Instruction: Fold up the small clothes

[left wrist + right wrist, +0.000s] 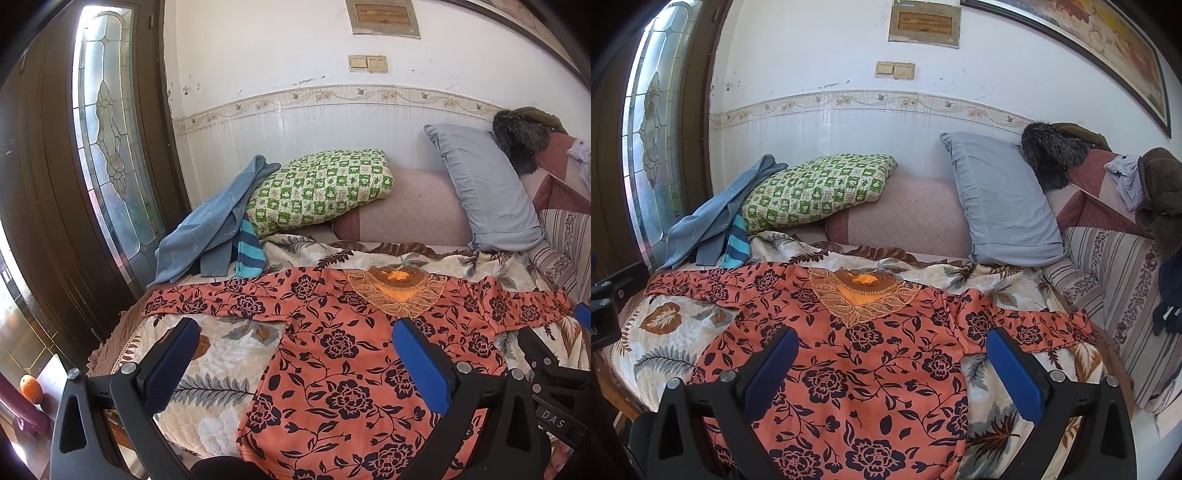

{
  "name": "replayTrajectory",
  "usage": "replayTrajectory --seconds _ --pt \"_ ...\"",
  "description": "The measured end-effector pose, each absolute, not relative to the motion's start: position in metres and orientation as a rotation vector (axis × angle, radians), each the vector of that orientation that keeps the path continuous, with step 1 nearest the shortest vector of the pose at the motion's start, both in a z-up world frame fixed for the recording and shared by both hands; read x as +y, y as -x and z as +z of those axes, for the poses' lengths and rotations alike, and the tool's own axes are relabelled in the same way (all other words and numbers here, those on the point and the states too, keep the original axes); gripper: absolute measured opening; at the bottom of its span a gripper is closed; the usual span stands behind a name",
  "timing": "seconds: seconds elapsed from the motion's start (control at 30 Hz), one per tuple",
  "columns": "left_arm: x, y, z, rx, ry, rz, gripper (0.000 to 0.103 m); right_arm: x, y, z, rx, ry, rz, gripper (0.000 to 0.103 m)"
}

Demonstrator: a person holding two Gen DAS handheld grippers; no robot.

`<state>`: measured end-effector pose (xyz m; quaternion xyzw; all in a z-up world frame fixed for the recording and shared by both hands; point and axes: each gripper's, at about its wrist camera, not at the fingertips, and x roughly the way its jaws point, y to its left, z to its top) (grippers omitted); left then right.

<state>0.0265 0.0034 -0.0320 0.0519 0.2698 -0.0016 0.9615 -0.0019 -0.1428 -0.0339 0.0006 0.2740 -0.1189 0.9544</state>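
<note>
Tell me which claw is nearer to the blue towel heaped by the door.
Left. The left claw hangs open over the floral top on the side where the blue towel lies. The right claw, also open, hangs further along the top, toward the grey pillow.

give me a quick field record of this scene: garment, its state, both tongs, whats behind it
garment: orange long-sleeved top with black flower print
state: spread flat, sleeves out to both sides, unfolded
surface: cream leaf-print quilted bedspread
left tongs: open, above the top, holding nothing
right tongs: open, above the top, holding nothing
behind: green checked pillow, grey-blue pillow, crumpled blue cloth
</note>
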Motion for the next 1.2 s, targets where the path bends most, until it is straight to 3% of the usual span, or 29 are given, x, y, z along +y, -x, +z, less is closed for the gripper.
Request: replayTrajectory --seconds 0.73,0.93,1.1,1.2 --pt "-0.013 -0.073 -0.058 0.61 -0.115 -0.017 0.103 -0.181 -0.023 -0.058 0.609 -0.036 -0.267 0.103" --pt "-0.035 -0.139 -0.12 0.775 -0.038 -0.16 0.103 -0.297 -0.032 -0.088 0.625 -0.229 -0.354 0.103" --pt "-0.06 -0.19 -0.183 0.895 0.002 -0.173 0.103 -0.44 -0.03 -0.146 0.654 -0.528 -0.455 0.102" --pt "-0.07 -0.212 -0.205 0.895 0.003 -0.152 0.103 -0.516 -0.024 -0.183 0.632 -0.756 -0.47 0.095"
